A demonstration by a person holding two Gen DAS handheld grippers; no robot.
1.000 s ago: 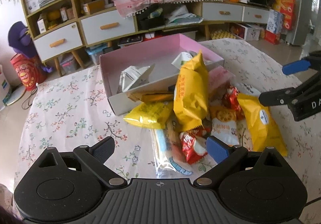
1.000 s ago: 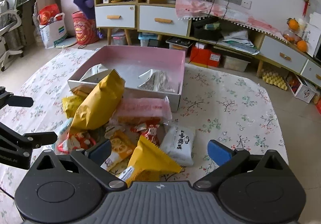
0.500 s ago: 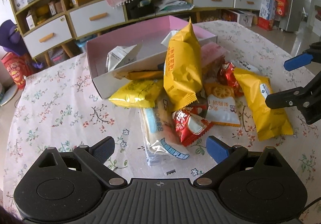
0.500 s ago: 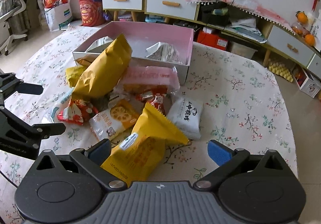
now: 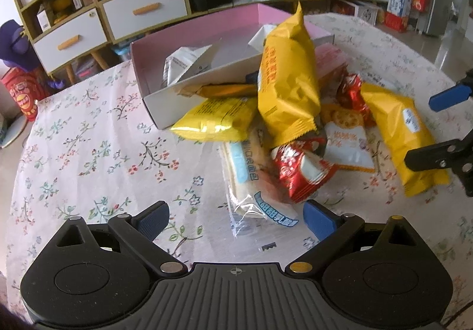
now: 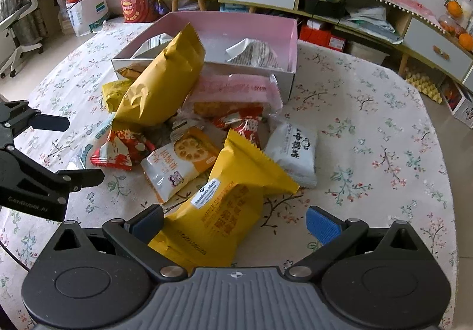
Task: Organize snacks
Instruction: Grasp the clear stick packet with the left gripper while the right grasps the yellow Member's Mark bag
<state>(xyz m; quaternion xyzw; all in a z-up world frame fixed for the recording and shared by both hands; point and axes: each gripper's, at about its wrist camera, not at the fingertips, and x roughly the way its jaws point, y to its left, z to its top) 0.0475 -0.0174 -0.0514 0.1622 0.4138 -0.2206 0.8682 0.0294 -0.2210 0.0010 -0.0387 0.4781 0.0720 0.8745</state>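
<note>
The right gripper (image 6: 233,222) is going for the yellow bag (image 6: 224,211) (fingers wide apart, like the left gripper's (image 5: 235,219)); next, squeeze, lift into the box (image 6: 291,34).

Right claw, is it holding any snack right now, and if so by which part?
Nothing is held. The right claw is open, with the yellow packet lying between its fingers, not clamped. The left claw is open too.

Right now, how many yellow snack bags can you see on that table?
3, maybe more underneath. A tall one leans on the pink box; a flat one lies at the box's front wall; another sits between the right gripper's open fingers.
</note>
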